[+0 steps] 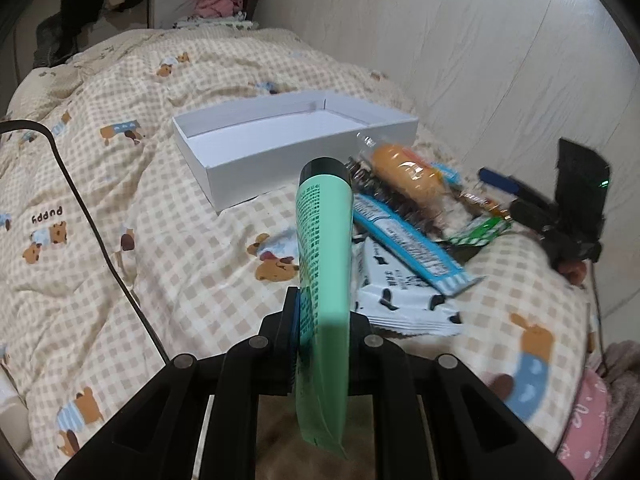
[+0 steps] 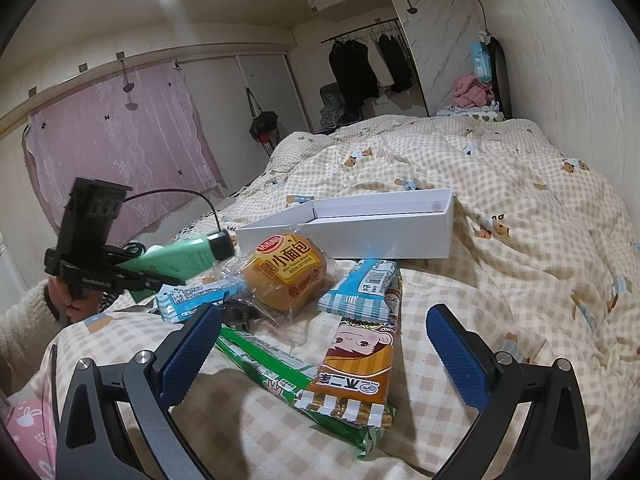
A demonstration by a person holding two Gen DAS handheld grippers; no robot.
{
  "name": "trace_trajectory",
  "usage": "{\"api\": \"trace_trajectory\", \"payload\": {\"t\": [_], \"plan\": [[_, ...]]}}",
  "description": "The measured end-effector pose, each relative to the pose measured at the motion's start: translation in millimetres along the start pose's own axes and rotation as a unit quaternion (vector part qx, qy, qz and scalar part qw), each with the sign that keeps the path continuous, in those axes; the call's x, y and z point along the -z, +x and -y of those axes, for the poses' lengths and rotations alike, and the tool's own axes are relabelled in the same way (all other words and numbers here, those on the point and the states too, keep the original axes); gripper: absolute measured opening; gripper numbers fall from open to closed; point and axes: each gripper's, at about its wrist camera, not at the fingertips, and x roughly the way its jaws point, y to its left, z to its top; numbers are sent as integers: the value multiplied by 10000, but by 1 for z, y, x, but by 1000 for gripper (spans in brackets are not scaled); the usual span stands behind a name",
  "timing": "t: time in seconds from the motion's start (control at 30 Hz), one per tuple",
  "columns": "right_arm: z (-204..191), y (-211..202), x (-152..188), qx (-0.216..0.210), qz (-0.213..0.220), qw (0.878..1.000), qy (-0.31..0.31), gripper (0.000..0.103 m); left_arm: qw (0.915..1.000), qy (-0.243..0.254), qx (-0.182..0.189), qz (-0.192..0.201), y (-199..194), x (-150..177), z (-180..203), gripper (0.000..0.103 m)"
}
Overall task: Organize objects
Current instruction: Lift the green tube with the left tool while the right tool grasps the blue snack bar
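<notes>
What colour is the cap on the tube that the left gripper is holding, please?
Black, on a mint-green tube; the cap shows best in the left wrist view.

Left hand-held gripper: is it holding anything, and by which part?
Yes. The left hand-held gripper is shut on the mint-green plastic tube with a black cap, clamping it on the lower body towards the flat crimped end, cap pointing away.

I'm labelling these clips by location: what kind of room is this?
Most likely a bedroom. The work surface is a bed under a checked puppy-print quilt, dark clothes hang on a rail, and a pink lace curtain covers one wall.
</notes>
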Motion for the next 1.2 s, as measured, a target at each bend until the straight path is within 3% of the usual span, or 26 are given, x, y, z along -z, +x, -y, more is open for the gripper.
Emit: {"api": "trace_trajectory", "payload": {"t": [0.07,0.17,0.23,0.3,0.4,0.5,0.6,0.67,0.7,0.87,0.97,1.1,1.2], "plan": [[1,0,0,-2,2,10000,3,103,9999,22,-107,-96,7,-2,-3,17],[1,0,1,-5,3,10000,7,103,9994,164,-155,-257,15,-6,-4,29],[2,0,1,-9,-6,10000,20,103,9991,255,-322,-141,16,-9,-3,47],[1,-1,2,-9,-4,10000,28,103,9983,279,-492,-162,21,-13,-3,55],[2,-1,2,-12,-8,10000,28,103,9979,312,-554,-127,26,-19,-2,59],[1,-1,2,-12,-14,10000,39,103,9947,431,-916,189,27,-28,3,70],[2,-2,3,-24,-5,10000,52,103,9962,268,-799,222,31,-32,2,67],[2,-3,3,-34,11,10000,78,103,9987,118,-464,165,33,-32,-1,34],[2,-3,2,-38,27,9999,92,103,9995,9,-277,122,34,-31,-2,32],[6,-4,2,-109,79,9998,176,103,9980,-478,-242,347,27,-27,-7,32],[8,-5,1,-103,97,9997,215,103,9918,-968,56,831,8,-20,-18,32],[8,-4,0,-97,87,9997,223,103,9766,-1344,137,1675,-34,-8,-24,32],[8,-4,0,-96,88,9997,219,103,9714,-1334,194,1954,-51,1,-15,32]]}}
